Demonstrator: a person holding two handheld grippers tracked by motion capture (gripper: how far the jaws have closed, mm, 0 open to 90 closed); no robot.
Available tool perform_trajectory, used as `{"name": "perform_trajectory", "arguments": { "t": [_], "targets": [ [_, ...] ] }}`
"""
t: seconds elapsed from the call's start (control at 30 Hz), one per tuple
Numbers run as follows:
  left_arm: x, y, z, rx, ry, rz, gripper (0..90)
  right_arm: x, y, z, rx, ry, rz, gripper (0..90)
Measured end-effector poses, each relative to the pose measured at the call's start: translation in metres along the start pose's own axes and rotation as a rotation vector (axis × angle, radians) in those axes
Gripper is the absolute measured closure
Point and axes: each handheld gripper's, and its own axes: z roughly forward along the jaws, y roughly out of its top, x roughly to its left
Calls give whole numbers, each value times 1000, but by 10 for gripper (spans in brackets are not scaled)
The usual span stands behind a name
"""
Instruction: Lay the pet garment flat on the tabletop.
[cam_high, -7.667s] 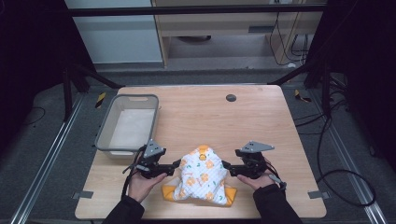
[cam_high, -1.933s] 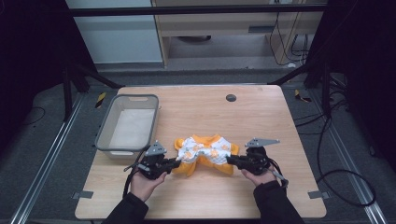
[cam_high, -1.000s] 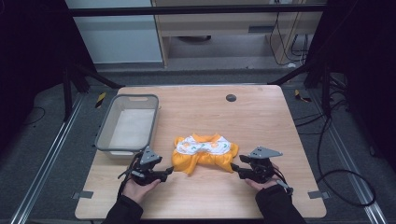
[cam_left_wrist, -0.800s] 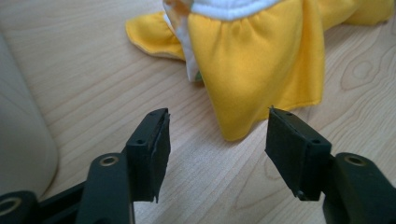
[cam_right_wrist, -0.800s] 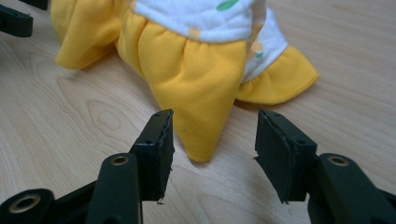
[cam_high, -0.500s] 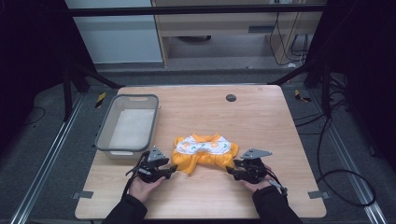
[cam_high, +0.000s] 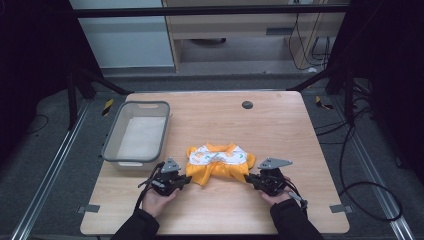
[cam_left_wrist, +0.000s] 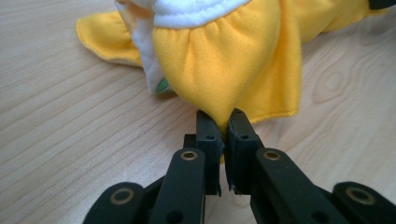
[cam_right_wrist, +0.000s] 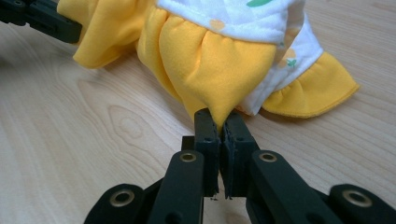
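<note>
A small yellow and white garment (cam_high: 218, 162) lies bunched on the wooden table (cam_high: 280, 125) near the front edge. My left gripper (cam_high: 184, 180) is shut on its yellow hem at the left end (cam_left_wrist: 224, 84), the cloth pinched between the black jaws (cam_left_wrist: 224, 122). At the right end my right gripper (cam_high: 250, 179) is shut on the yellow hem (cam_right_wrist: 219, 74), the fabric drawn to a point between its tips (cam_right_wrist: 219, 122). The white printed part (cam_right_wrist: 233, 18) sits above the yellow skirt. In the right gripper view the left gripper (cam_right_wrist: 37, 18) shows at the far corner.
A grey wire-mesh basket (cam_high: 112, 145) stands on the left of the table, just behind my left hand. A dark round grommet (cam_high: 247, 104) sits near the far edge. Black frame posts and cables surround the table.
The garment, earlier held up between the grippers, has been lowered and laid flat. Both grippers drew toward the front edge and now grip its lower hem at the two ends.
</note>
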Motion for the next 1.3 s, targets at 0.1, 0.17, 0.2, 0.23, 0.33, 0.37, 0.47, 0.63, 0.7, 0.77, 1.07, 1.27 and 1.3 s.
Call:
{"name": "perform_trajectory", "arguments": {
  "t": [0.1,0.17,0.2,0.23,0.33,0.37,0.47,0.63,0.7,0.77,1.07,1.27,1.3],
  "targets": [
    [-5,3,-18,-31,-17,24,855,2,1,-11,-12,24,-4,862],
    [-7,2,-30,-49,-37,35,855,4,1,-22,-23,51,-8,861],
    [-8,0,-36,-50,-37,37,855,5,1,-26,-29,68,-13,859],
    [-8,-2,-40,-55,-46,28,854,6,1,-34,-38,106,-1,857],
    [-10,-7,-47,-44,-61,13,854,8,-2,-40,-30,136,8,856],
    [-12,-10,-48,-35,-69,13,853,10,-4,-43,-28,141,5,855],
    [-21,-18,-45,1,-89,18,847,15,-13,-52,-14,153,2,855],
    [-33,-27,-43,39,-54,59,824,16,-28,-59,37,135,24,833],
    [-33,-32,-38,63,-41,57,790,13,-33,-56,61,107,21,812],
    [-33,-35,-34,76,-28,53,743,11,-35,-51,82,78,18,809],
    [-33,-41,-44,-1,47,66,359,12,-36,-47,46,31,-14,683],
    [-36,-41,-52,-51,69,78,326,14,-33,-47,12,10,-35,607],
    [-36,-40,-53,-60,66,79,327,15,-32,-48,4,0,-41,594]
  ]
}}
